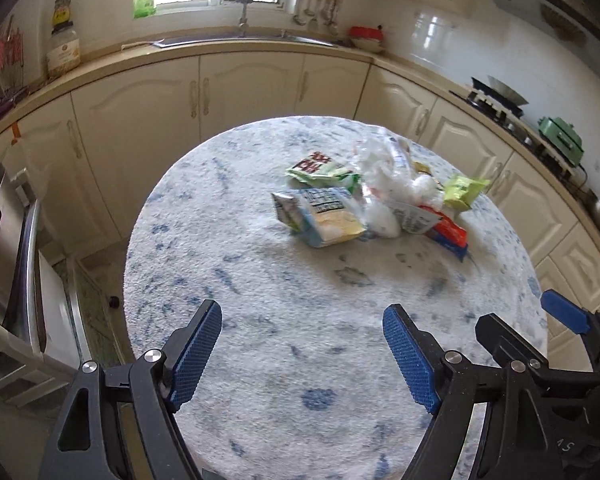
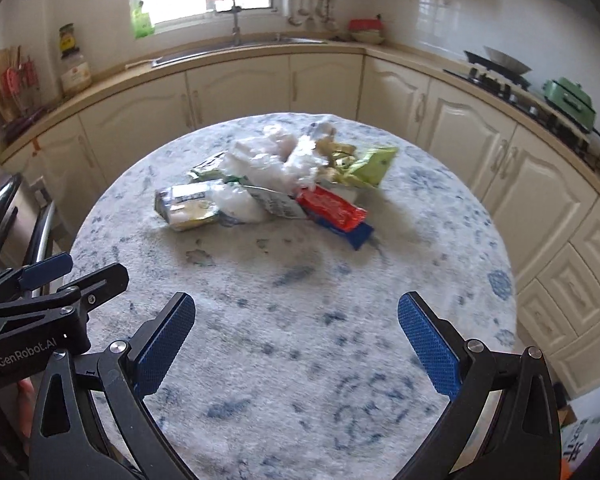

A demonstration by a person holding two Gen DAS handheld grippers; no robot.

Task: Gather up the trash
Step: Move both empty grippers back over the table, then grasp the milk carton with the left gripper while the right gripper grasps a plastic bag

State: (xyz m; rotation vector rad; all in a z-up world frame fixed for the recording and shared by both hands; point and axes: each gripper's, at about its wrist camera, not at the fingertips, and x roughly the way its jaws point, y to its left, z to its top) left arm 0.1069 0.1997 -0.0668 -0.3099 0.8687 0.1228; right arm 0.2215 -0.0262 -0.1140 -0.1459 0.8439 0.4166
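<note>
A pile of trash lies on the far half of a round table with a white and blue cloth [image 1: 260, 360] [image 2: 300, 360]. It holds a crumpled clear plastic bag [image 1: 384, 168] [image 2: 268, 164], a blue-and-yellow snack packet [image 1: 320, 216] [image 2: 188, 206], green wrappers [image 1: 320, 168] [image 2: 372, 166], and a red wrapper over a blue one [image 1: 448, 232] [image 2: 332, 208]. My left gripper [image 1: 302, 316] is open and empty over the near table. My right gripper [image 2: 296, 308] is open and empty beside it; it also shows in the left wrist view [image 1: 520, 326].
Cream cabinets and a counter curve behind the table, with a sink [image 1: 244, 40], a jar [image 1: 63, 50], a stove with a wok [image 1: 500, 96] and a green appliance [image 1: 562, 140]. A steel oven door [image 1: 8, 260] stands at the left.
</note>
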